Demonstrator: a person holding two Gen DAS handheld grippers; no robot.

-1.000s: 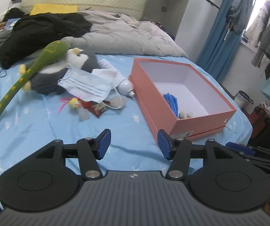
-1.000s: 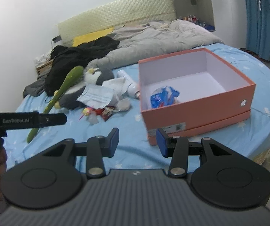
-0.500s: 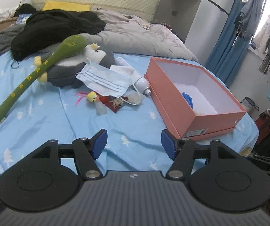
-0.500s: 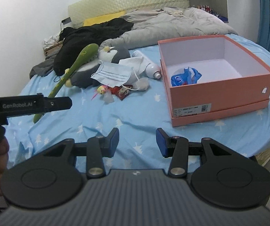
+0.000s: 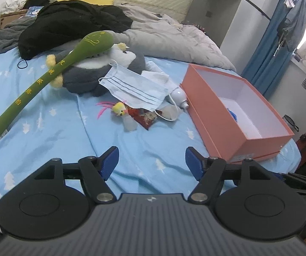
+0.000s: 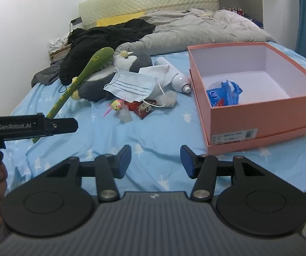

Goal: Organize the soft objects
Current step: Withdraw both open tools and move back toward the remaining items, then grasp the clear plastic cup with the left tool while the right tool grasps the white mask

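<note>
The left gripper [image 5: 151, 160] hangs above the blue star-print bedsheet [image 5: 46, 132] with its jaws opening and only bare sheet between the blue pads. The right gripper [image 6: 155, 161] is likewise empty over the sheet, its jaws opening too. Beyond both lies a small heap of soft things: a tiny yellow bird toy [image 5: 118, 109] with pink feathers, a red packet [image 5: 145, 117], and a blue face mask [image 5: 134, 88] draped over them. The mask leans on a grey and white plush penguin [image 5: 101, 72], and a long green plush stick [image 5: 46, 79] rests across the penguin. A white bottle [image 6: 179, 82] lies just beside the orange box [image 6: 257, 119], which stands open on the bed and holds a blue wrapper [image 6: 223, 95] in its near corner. Farther back sit black clothing [image 5: 71, 25] and a grey duvet [image 5: 170, 42].
</note>
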